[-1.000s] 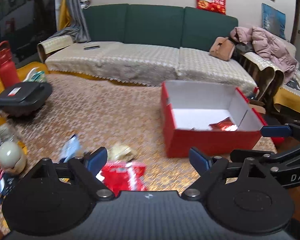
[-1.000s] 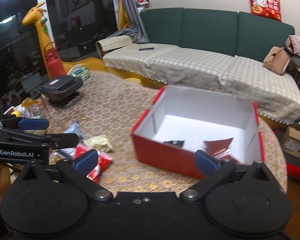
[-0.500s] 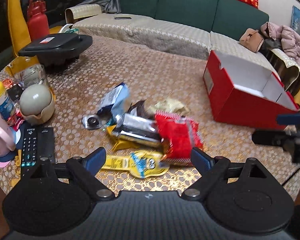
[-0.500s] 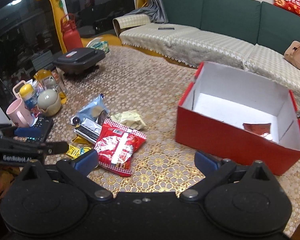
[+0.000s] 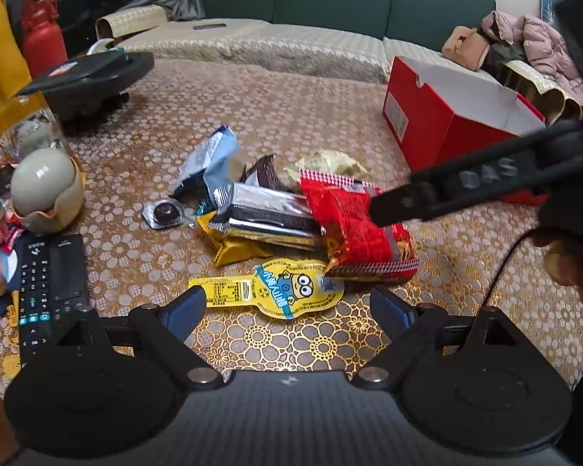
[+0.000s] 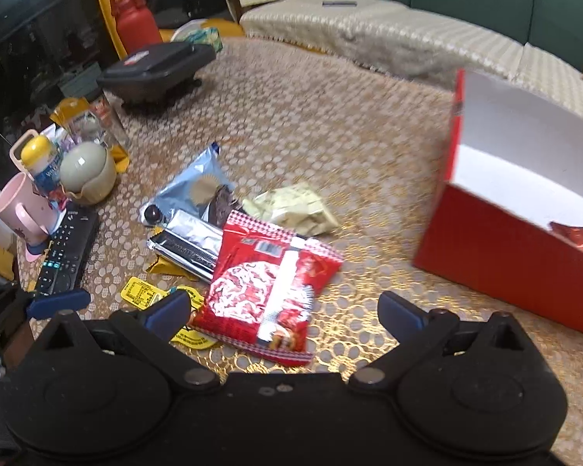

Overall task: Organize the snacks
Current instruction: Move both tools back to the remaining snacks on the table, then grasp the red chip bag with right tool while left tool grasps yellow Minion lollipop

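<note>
Under red packet (image 6: pixel 268 291): yellow pouch (image 5: pixel 280 291) edge, silver wrapper (image 5: pixel 268 213) end hidden.

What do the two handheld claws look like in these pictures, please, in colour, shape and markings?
Both are matte black. The left claw and the right claw each carry two blue-padded fingers on angular links that pivot over two round discs. In the left wrist view the right claw's side arm bears pale letters reading DAS, and a thin black cable loops beneath it.
</note>
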The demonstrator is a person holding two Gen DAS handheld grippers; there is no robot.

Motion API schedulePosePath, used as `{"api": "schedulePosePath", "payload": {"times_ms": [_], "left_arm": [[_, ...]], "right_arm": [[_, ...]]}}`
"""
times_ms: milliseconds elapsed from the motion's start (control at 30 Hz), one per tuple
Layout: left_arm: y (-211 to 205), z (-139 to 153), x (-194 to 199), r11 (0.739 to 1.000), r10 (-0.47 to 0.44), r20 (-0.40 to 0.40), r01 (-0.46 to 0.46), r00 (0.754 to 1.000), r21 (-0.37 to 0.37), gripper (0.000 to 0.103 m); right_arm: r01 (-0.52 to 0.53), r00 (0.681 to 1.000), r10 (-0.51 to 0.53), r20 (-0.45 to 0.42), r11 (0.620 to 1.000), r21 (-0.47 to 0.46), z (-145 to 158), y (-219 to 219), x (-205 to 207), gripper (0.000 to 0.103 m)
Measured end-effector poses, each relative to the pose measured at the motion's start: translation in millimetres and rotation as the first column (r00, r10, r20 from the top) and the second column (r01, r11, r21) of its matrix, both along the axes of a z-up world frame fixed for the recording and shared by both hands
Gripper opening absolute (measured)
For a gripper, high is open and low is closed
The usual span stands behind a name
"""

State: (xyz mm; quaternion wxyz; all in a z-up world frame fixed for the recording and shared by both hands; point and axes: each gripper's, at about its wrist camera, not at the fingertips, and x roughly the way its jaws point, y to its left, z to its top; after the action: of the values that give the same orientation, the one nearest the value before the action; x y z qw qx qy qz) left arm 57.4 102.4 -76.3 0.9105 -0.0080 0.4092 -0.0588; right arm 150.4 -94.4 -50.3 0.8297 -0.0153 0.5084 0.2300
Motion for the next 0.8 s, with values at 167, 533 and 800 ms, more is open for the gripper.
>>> {"api": "schedulePosePath", "payload": {"times_ms": [167,533,800], "left_arm": [[0.3,-8.6,6.0,1.0,-0.022,-0.019,0.022,1.0,0.003,0.092],[-4.1,-18.0,24.5,0.985,-0.159,-0.026,0.161,0.987,0.059,0.092],[-8.8,-24.5,46.3,0.943,-0.298,-0.052,0.302,0.953,0.136,0.092]], "right_arm": [[0.015,0.998,-0.016,-0.055,1.0,-0.013,-19.2,14.6,13.8,0.102],[0.045,0.989,-0.048,-0.141,0.999,-0.026,-47.9,25.2,29.9,0.094],[0.04,0.987,-0.037,-0.156,0.999,0.02,-50.6,18.5,30.3,0.072]]}}
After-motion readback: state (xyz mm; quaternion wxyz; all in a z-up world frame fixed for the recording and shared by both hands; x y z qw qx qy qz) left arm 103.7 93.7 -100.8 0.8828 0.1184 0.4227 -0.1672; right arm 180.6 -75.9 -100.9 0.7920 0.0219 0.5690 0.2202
